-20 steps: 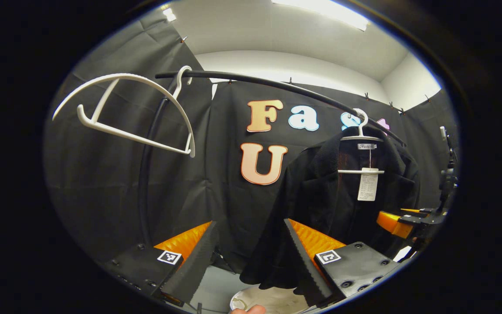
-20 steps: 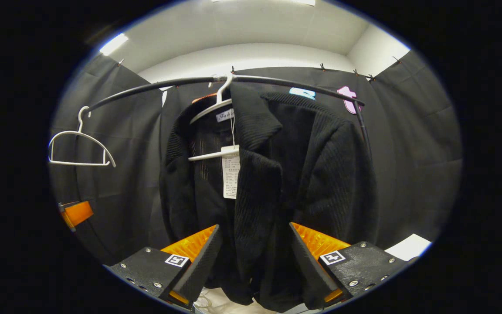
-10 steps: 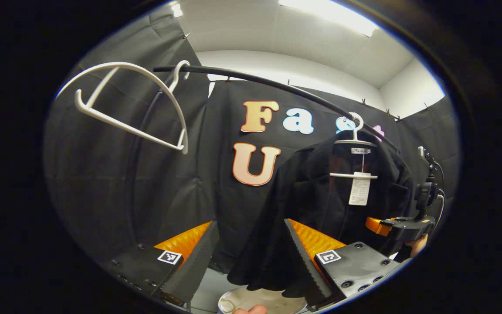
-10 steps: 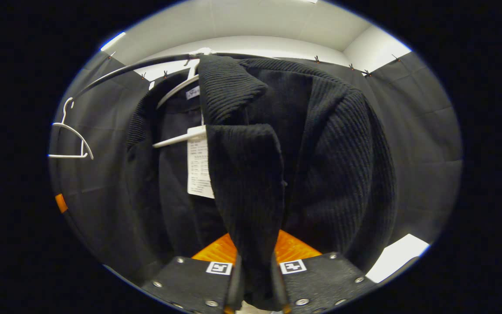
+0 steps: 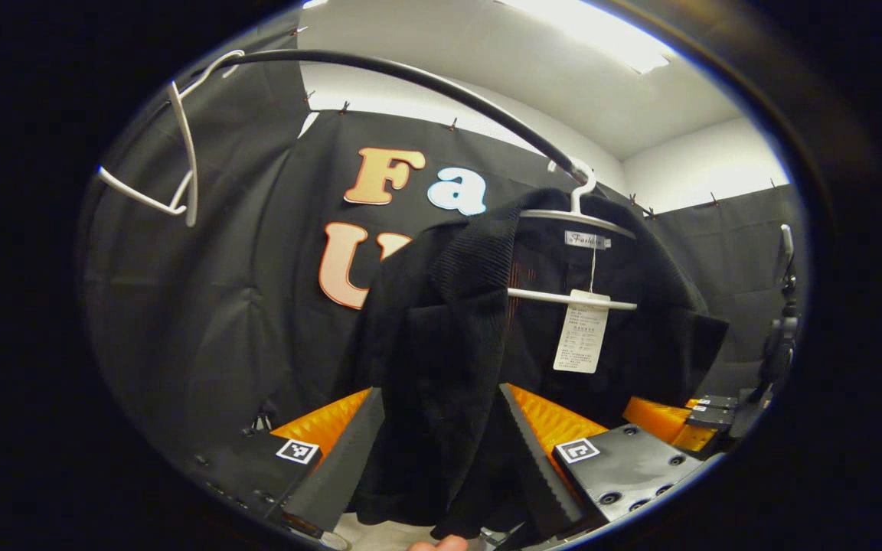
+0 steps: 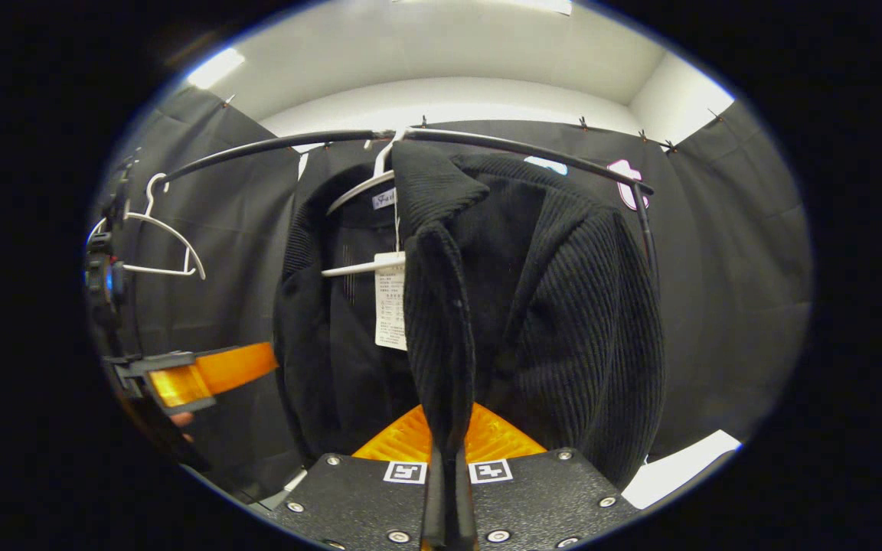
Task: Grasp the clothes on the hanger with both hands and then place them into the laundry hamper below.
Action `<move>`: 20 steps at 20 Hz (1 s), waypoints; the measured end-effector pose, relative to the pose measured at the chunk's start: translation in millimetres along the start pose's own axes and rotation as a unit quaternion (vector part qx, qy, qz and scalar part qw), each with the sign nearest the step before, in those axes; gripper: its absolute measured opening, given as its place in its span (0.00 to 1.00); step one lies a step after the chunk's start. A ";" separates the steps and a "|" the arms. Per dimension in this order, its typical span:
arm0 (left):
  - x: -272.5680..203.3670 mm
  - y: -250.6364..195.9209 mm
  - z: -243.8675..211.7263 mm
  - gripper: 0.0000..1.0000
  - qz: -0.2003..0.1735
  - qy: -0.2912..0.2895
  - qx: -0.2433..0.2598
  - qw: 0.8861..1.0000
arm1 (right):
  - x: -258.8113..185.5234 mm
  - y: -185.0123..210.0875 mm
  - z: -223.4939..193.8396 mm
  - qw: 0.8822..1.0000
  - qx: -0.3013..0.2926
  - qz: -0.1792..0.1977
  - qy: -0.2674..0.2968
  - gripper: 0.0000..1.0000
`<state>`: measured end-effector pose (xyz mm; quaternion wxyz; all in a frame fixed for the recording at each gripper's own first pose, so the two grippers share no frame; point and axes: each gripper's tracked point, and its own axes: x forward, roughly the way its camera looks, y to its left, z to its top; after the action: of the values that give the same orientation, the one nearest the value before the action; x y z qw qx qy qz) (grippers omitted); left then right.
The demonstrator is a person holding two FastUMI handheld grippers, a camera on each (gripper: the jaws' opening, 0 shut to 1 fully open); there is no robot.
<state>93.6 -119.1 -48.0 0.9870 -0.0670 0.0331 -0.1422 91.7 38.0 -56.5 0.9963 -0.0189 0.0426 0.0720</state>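
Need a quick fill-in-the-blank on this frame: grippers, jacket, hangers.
1. The right gripper is shut on the black ____.
2. The left gripper has its fingers ____, with jacket cloth between them.
3. The jacket's hanger hooks over the black ____.
4. The empty hanger is ____ in colour.

Missing: jacket; open; rail; white

A spare white hanger (image 5: 181, 164) hangs bare from the curved black rail (image 5: 410, 80) at its left end, well apart from anything else on the rail. In the right gripper view the same spare hanger (image 6: 158, 245) sits far left, hooked over the rail (image 6: 272, 145), which arcs across to a post on the right. Small clips (image 5: 343, 107) pin the black wall cloth (image 5: 219, 306) along its top edge. Above it are a white wall (image 6: 449, 99) and a bright ceiling light (image 5: 602, 30). A pale patch of floor (image 6: 678, 467) shows at the lower right.
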 end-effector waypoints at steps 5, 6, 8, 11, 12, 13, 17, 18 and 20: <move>49.7 -2.0 -7.1 0.96 0.040 -0.016 0.015 0.999 | -4.6 -3.0 1.2 1.000 0.000 0.005 -0.003 0.06; 57.4 -2.1 -11.1 1.00 0.048 -0.016 0.024 0.998 | -4.5 -3.1 1.0 1.000 -0.001 0.005 -0.003 0.06; 64.9 21.6 -13.4 0.92 0.100 -0.027 0.060 0.993 | -4.3 -4.9 0.6 1.000 0.000 0.003 -0.003 0.06; 70.5 56.5 -6.5 0.92 0.162 -0.046 0.102 0.980 | -6.0 -9.3 1.1 1.000 -0.001 -0.003 -0.006 0.07; 71.1 62.0 -3.2 0.96 0.170 -0.052 0.112 0.978 | -6.5 -11.8 1.9 1.000 -0.004 -0.006 -0.007 0.07; 71.4 66.9 0.7 0.93 0.173 -0.056 0.117 0.976 | -8.5 -14.4 2.4 1.000 -0.006 -0.009 -0.008 0.07; 67.4 65.0 7.0 0.61 0.135 -0.054 0.123 0.982 | -10.3 -17.9 3.1 1.000 -0.001 -0.015 -0.013 0.07; 64.8 65.8 11.6 0.45 0.130 -0.058 0.135 0.981 | -9.6 -18.7 3.1 1.000 -0.001 -0.017 -0.015 0.07; 58.2 58.2 14.2 0.20 0.112 -0.059 0.147 0.981 | -12.2 -18.9 4.1 1.000 0.001 -0.019 -0.020 0.07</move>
<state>166.6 -78.6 -44.8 0.9960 0.0746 -0.0389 -0.0295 82.7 17.8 -50.8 0.9982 -0.0174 0.0228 0.0536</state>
